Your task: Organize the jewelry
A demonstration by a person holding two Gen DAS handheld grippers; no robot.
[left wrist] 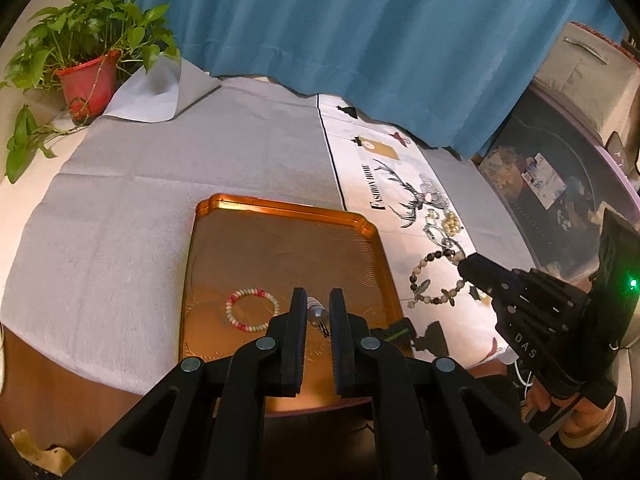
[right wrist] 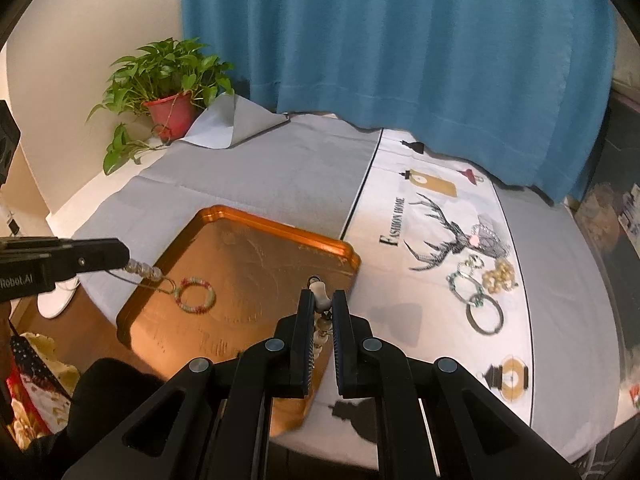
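Black fingers of my left gripper (left wrist: 318, 304) pinch a silver charm piece (left wrist: 316, 312) over the orange tray (left wrist: 280, 216)'s near edge, my right gripper (right wrist: 322, 300) pinches a beaded bracelet (right wrist: 320, 292) beyond that tray's right edge, a pink-green bracelet (right wrist: 195, 289) lies in it, and more jewelry (right wrist: 480, 280) rests on the printed cloth (right wrist: 400, 184) farther right.

The right tool (right wrist: 323, 300) pinches a beaded bracelet (right wrist: 321, 330) above the copper tray (right wrist: 256, 216).

blue curtain (right wrist: 400, 60) behind | cream wall (right wrist: 100, 40) left | potted plant (right wrist: 168, 84) in corner | grey tablecloth (left wrist: 180, 160)
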